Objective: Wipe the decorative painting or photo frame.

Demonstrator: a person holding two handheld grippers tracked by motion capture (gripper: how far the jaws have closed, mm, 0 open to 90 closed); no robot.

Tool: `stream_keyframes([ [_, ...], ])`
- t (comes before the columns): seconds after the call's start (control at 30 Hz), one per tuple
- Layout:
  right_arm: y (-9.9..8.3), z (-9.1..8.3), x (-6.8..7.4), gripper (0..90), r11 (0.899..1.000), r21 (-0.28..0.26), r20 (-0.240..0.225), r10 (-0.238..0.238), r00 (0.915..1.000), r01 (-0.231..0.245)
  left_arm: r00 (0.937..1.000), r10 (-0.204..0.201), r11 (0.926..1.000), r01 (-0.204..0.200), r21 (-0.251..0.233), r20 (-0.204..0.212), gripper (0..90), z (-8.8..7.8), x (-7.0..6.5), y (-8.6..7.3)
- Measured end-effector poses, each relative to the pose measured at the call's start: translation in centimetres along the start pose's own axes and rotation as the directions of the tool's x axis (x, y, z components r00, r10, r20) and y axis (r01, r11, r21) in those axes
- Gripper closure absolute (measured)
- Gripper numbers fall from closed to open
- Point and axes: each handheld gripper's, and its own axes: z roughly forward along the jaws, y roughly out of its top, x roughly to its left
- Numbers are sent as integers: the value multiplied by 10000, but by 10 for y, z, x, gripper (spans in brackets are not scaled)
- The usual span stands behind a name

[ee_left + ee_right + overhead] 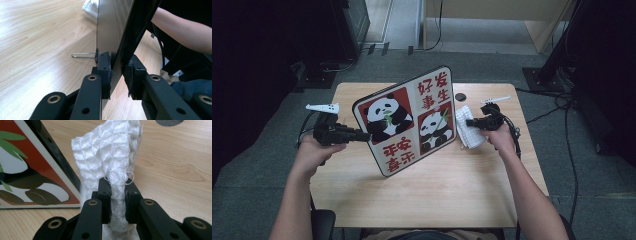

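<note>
One glossy square panda board tilted upright on its corner over the pale wood-grain table, left gripper clamping its thin edge, right gripper pinching a white waffle-weave cloth just beside it.

The panda board carries red characters 好发事生 above and 平安喜乐 below.

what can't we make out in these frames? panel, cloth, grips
- Panel back: faces away in the high view; cropped in the left gripper view, wire stand partly hidden.
- Cloth: lower end hidden between the right hand-held gripper pads.
- Left hand-held gripper: pad contact blurred, panel's edge between them.
- Dark disc: too small to identify.
</note>
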Motion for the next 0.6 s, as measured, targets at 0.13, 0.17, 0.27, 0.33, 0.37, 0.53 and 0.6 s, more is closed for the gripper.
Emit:
stream_keyframes([
  [0.13,1,-6,-2,797,9998,-73,127,170,9998,-169,10000,0,10000,0,2,-2,757,0,0,0],
  [0.17,2,-7,-2,797,9999,-63,134,124,9998,-124,10000,-2,10000,2,4,-6,757,0,0,0],
  [0.27,6,-13,-3,797,9997,-234,320,10,9995,-2,10000,-2,10000,2,8,-4,757,0,0,0],
  [0.33,7,-15,-4,797,9996,-288,438,-26,9990,39,10000,-11,10000,11,-2,3,757,0,0,0],
  [0.37,7,-16,-5,797,9995,-302,542,-11,9985,27,10000,-27,10000,27,-8,7,756,0,0,0],
  [0.53,9,-18,-13,798,9997,-245,698,38,9976,-21,10000,-26,10000,26,-1,-1,757,0,0,0],
  [0.6,9,-19,-16,797,9995,-313,784,55,9969,-31,10000,-27,10000,27,1,4,756,0,0,0],
])
